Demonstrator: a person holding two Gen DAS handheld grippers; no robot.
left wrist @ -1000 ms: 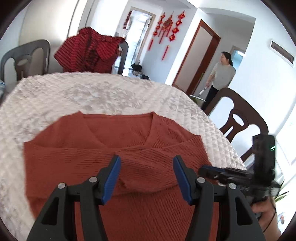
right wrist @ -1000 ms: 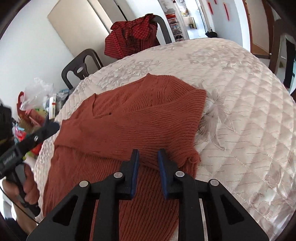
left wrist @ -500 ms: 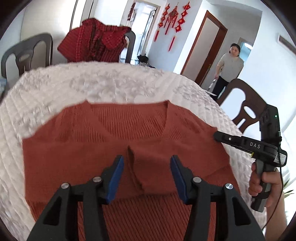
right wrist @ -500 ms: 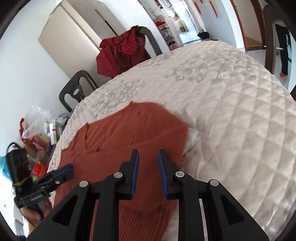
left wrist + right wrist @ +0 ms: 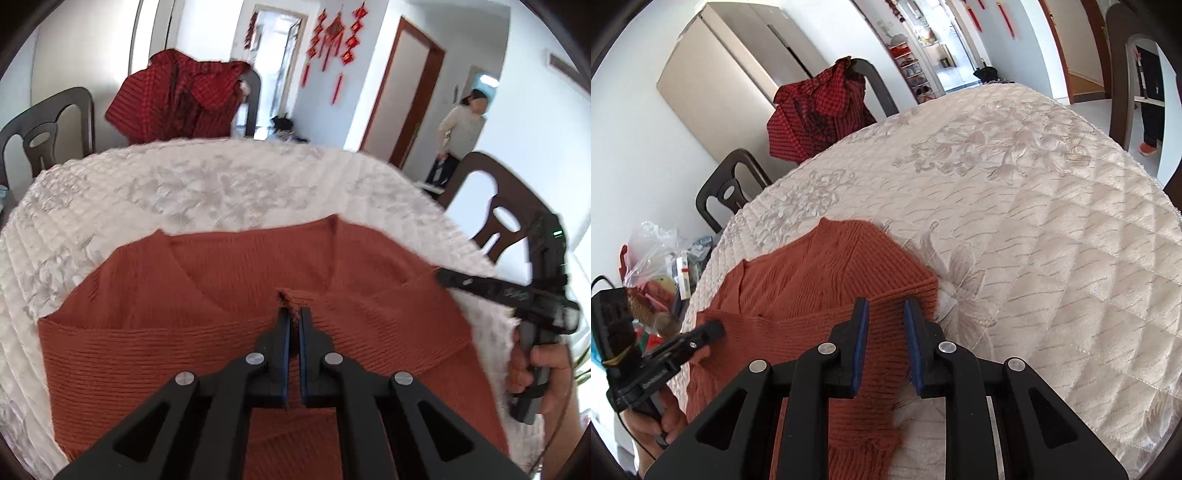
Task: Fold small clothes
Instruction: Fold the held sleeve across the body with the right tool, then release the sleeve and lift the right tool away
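Rust-red knit sweater (image 5: 229, 332) lies sleeve-folded; the left gripper (image 5: 293, 319) has just closed, pinching a cuff edge between its jaws, likely for folding. The right gripper (image 5: 886, 325) has its jaws narrowly apart, astride knit; a grip is unclear.

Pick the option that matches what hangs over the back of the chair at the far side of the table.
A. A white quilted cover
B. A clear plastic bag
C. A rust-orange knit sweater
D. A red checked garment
D: a red checked garment is draped over the chair back beyond the table, while the rust-orange sweater lies flat on the quilted cover.
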